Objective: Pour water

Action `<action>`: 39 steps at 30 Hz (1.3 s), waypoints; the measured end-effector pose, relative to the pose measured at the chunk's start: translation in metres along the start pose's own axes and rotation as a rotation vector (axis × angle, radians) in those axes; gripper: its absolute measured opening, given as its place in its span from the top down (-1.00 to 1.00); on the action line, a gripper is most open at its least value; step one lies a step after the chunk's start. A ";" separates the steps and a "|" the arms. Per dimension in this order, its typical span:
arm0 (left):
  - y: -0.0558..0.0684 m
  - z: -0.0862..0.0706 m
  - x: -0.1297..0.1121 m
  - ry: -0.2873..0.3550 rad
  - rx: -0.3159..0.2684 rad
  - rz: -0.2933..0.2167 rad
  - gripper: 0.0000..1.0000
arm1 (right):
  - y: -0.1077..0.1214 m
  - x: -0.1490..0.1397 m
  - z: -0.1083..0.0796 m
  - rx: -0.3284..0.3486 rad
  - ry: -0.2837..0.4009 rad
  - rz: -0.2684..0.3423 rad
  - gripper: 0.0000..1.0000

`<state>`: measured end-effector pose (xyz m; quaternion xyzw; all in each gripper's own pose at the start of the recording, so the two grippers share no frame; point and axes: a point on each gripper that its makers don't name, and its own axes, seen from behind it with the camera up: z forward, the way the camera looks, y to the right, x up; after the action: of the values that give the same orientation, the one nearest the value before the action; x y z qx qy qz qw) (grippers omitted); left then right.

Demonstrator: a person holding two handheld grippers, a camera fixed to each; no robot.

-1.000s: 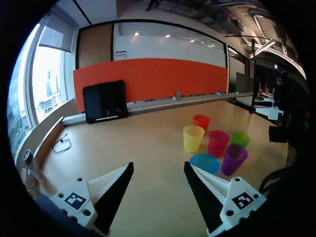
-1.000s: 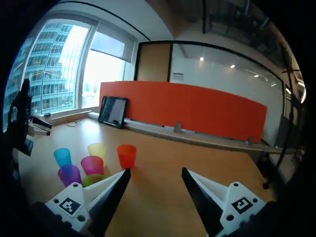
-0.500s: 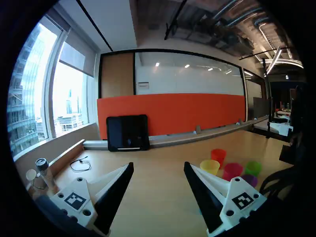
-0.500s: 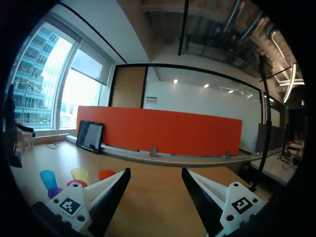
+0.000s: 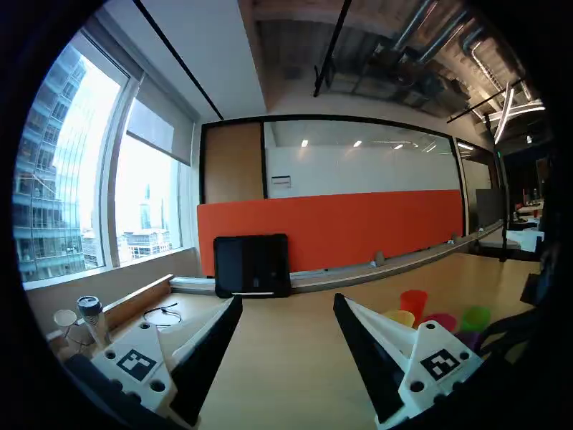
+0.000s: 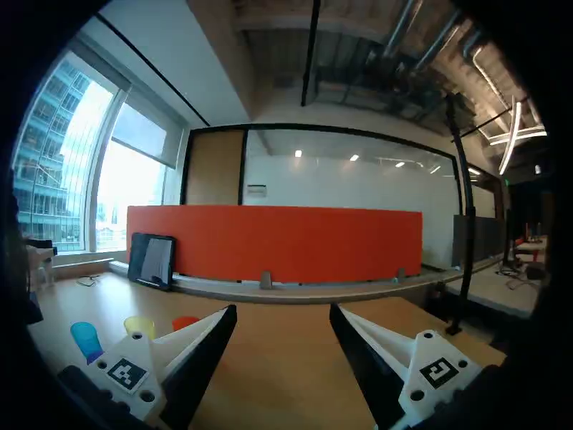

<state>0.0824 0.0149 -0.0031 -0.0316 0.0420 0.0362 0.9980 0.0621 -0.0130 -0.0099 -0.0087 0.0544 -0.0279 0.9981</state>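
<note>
Wooden table (image 5: pixel 286 380) bears coloured cups (image 5: pixel 413 302) beside the left gripper (image 5: pixel 286 301).

orange partition (image 5: pixel 329 229), red cup (image 5: pixel 413 301), green cup (image 5: pixel 475 317), blue cup (image 6: pixel 86 339), black tablet (image 5: pixel 252 265)

You have no words or numbers to read here. The only printed marks are the black-and-white square codes (image 5: pixel 136 364) on the fingers of your left gripper (image 5: pixel 286 304) and your right gripper (image 6: pixel 281 312); they are patterns, not letters. A small white notice (image 5: pixel 281 182) hangs on the wall (image 5: pixel 372 172) above the orange panel (image 5: pixel 329 229), its print too small to make out.
</note>
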 end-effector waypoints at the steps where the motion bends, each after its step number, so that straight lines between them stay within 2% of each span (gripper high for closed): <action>1: -0.001 0.000 -0.003 -0.001 0.007 0.003 -0.88 | 0.001 -0.002 -0.001 -0.002 -0.004 0.001 -1.00; 12: 0.003 -0.002 -0.030 -0.011 0.037 0.018 -0.88 | -0.001 -0.011 -0.010 -0.009 -0.026 0.017 -1.00; 21: 0.010 -0.004 -0.051 -0.017 0.030 -0.019 -0.89 | -0.005 -0.011 -0.015 -0.006 -0.035 0.034 -1.00; 34: 0.005 -0.003 -0.076 -0.031 0.041 -0.065 -0.88 | -0.006 -0.007 -0.018 -0.017 -0.040 0.010 -1.00; 39: 0.003 -0.003 -0.080 -0.036 0.042 -0.068 -0.88 | -0.007 -0.001 -0.018 -0.018 -0.031 0.007 -0.99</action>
<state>0.0025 0.0120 0.0002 -0.0113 0.0240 0.0019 0.9996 0.0589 -0.0200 -0.0277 -0.0180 0.0394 -0.0239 0.9988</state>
